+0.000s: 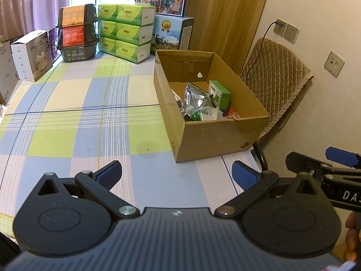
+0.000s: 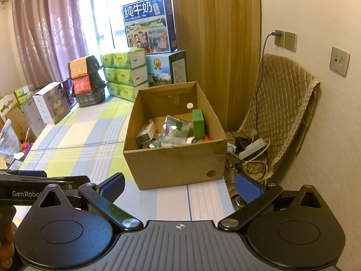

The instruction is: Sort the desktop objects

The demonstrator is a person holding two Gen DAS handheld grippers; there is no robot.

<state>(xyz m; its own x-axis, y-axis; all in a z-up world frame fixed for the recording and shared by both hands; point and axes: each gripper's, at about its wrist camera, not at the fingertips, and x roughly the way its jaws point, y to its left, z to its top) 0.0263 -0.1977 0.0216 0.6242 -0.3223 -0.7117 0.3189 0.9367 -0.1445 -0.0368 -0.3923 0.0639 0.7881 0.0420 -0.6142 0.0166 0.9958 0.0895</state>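
Checked cloth covers the desk [image 1: 67, 117], its middle and near edge bare. At the right edge sits my cardboard box [image 2: 176, 162], already holding a green carton [image 2: 198, 122], a foil pouch [image 1: 194, 97] and small packs. Sorting looks nearly finished. Left hand-held gripper [image 1: 177, 176] and right hand-held gripper [image 2: 180, 186] both gape apart, empty.

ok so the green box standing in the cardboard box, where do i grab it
Grip the green box across its narrow faces near the top, coming straight down from above. It stands upright by the cardboard box's far right wall, above the clutter, so only its top is clear.
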